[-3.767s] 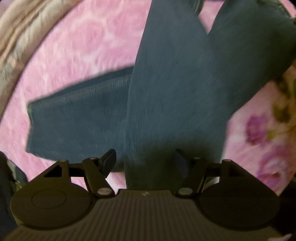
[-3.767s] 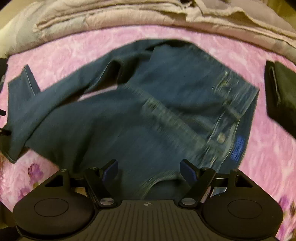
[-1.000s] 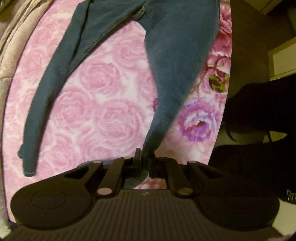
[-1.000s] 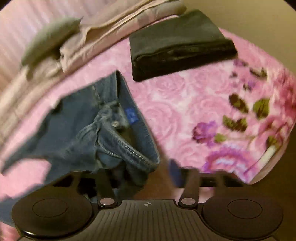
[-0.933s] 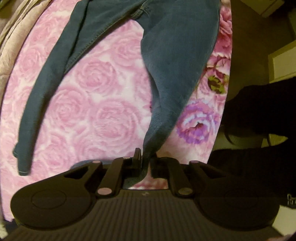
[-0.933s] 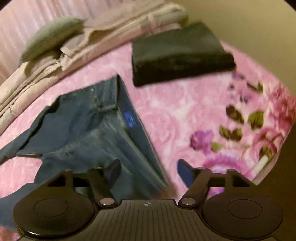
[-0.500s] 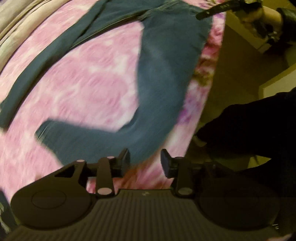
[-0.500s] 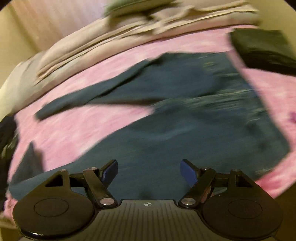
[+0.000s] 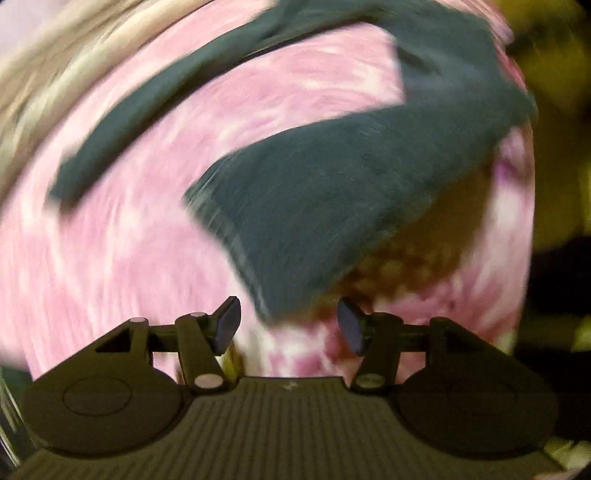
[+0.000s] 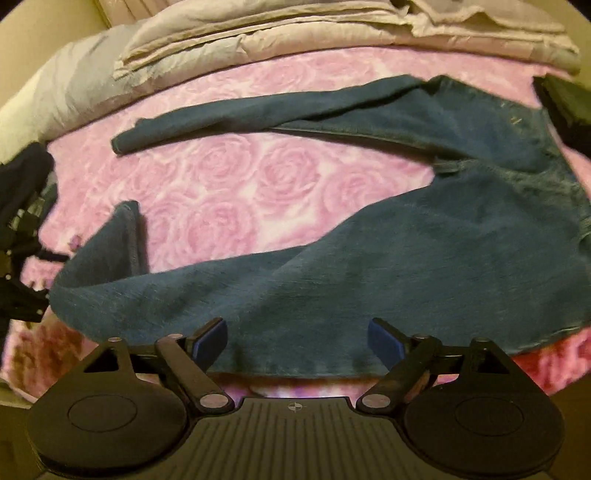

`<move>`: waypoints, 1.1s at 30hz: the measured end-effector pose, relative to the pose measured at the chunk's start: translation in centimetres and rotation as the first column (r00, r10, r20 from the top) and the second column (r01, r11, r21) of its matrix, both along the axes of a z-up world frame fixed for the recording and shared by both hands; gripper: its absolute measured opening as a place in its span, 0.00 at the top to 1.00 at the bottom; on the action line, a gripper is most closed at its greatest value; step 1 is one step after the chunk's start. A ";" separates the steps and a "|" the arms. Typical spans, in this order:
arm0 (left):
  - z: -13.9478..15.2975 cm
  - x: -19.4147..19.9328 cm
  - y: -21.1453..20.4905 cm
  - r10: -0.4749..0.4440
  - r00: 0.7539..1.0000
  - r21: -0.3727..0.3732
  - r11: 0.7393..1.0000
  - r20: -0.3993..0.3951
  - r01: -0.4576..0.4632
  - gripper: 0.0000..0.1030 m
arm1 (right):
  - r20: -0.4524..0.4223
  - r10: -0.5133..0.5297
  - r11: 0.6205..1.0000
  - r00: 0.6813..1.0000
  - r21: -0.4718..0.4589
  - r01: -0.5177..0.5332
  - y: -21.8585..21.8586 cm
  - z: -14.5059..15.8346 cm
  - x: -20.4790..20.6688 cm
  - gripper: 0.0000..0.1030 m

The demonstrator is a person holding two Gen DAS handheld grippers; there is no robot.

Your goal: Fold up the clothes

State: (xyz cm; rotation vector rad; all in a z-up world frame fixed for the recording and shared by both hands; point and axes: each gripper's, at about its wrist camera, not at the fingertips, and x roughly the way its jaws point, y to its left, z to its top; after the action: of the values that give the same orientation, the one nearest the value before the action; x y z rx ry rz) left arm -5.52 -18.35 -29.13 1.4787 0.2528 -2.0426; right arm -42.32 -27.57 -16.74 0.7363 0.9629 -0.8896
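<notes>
Dark blue jeans lie spread on a pink rose-patterned bedspread. One leg stretches to the far left; the near leg runs leftward along the bed's front, its cuff turned back toward the far side. My right gripper stands open just above the near leg's lower edge, nothing between its fingers. In the blurred left wrist view, the near leg's cuff end lies just ahead of my open left gripper, apart from it.
A folded dark garment lies at the far right edge of the bed. Grey-beige quilts are piled along the back. The other hand-held gripper shows dark at the left edge. The bed's front edge runs just below the near leg.
My left gripper was shut on the near leg's cuff a second ago; it has opened and let go, and the cuff now lies on the bed. Both views have swung round.
</notes>
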 end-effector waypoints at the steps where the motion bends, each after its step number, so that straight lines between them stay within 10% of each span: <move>1: -0.7 -0.7 0.2 -0.041 0.999 -0.033 0.999 0.025 0.042 0.56 | -0.015 -0.011 1.000 1.000 0.001 0.011 0.0 0.0 -0.2 0.15; 3: -0.5 -0.9 0.4 -0.063 0.996 -0.051 0.997 0.071 0.066 0.89 | -0.034 -0.046 0.999 0.998 0.007 0.046 0.0 0.1 -0.6 0.15; 8: 2.6 1.5 2.4 -0.020 0.984 -0.068 0.997 0.178 0.032 0.96 | -0.041 -0.115 0.993 0.992 -0.001 0.115 -0.7 1.0 -1.5 0.15; 17: 5.5 3.7 10.2 -0.070 0.951 0.208 0.978 0.300 0.007 0.77 | -0.008 -0.083 0.996 0.997 0.014 0.083 -2.1 0.7 -0.2 0.14; 24: 6.5 3.9 5.5 0.115 0.974 0.181 0.972 0.193 -0.151 0.71 | -0.079 -0.171 0.985 0.982 0.000 0.172 -2.6 0.7 -4.8 0.14; 28: 7.1 3.0 2.6 0.199 0.972 0.158 0.963 0.128 -0.218 0.66 | -0.110 -0.353 0.935 0.929 -0.019 0.354 -3.7 0.3 -10.9 0.14; 33: 8.1 -5.2 -0.5 0.081 0.995 0.069 0.994 0.058 -0.084 0.65 | -0.013 -0.600 0.800 0.800 -0.032 0.599 -6.3 0.0 -20.6 0.15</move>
State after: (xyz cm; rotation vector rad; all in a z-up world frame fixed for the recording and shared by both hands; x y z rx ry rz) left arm -10.70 -18.82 -21.08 1.5395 0.3617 -1.9424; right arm -62.93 -33.88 -16.76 1.0380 0.7337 -1.4673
